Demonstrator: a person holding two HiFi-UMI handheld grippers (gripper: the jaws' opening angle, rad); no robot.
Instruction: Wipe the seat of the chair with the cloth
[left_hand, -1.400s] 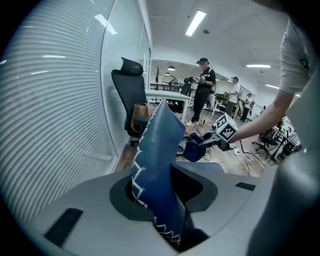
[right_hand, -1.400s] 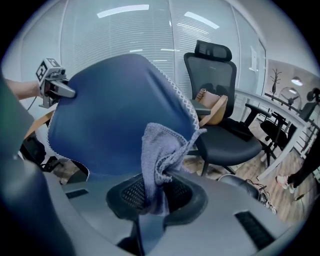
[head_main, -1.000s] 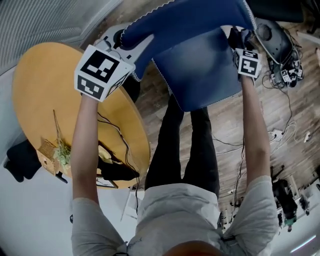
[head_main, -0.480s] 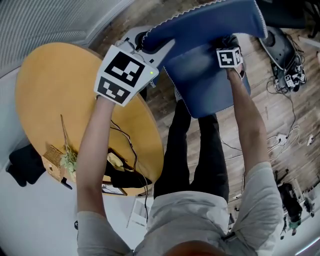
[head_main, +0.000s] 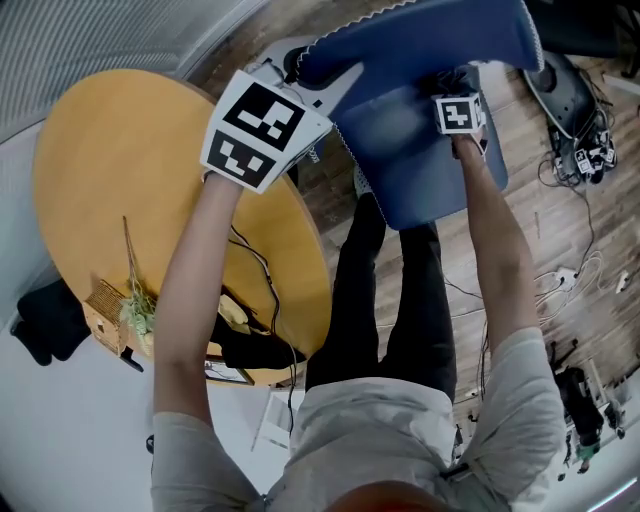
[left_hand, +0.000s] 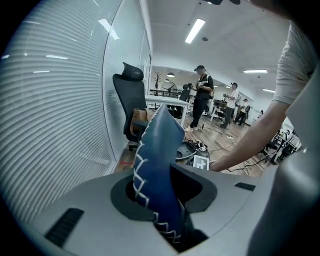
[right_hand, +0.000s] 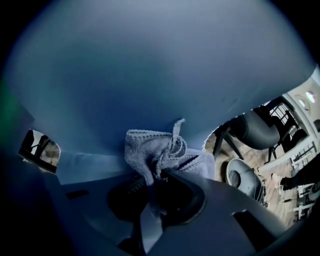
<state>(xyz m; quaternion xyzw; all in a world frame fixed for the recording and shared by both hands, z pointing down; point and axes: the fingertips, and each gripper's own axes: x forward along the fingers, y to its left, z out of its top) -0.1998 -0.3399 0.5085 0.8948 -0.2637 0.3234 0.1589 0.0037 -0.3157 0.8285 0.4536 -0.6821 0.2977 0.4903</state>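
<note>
Two jobs, one per hand. My left tool is clamped narrow on the white-stitched edge of the blue fabric cover. It holds that flap up off the blue padded chair seat, so the surface underneath lies bare. My right tool pinches the grey knitted cloth against the seat near its far edge, placed to rub. A round wooden worktop sits at my left, with plank floor and cables below.

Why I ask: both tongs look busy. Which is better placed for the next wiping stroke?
Right. The right tongs are shut on the grey knitted cloth, which lies against the blue seat pad. The left tongs clamp that pad's stitched edge, holding it up, and carry no cloth.
</note>
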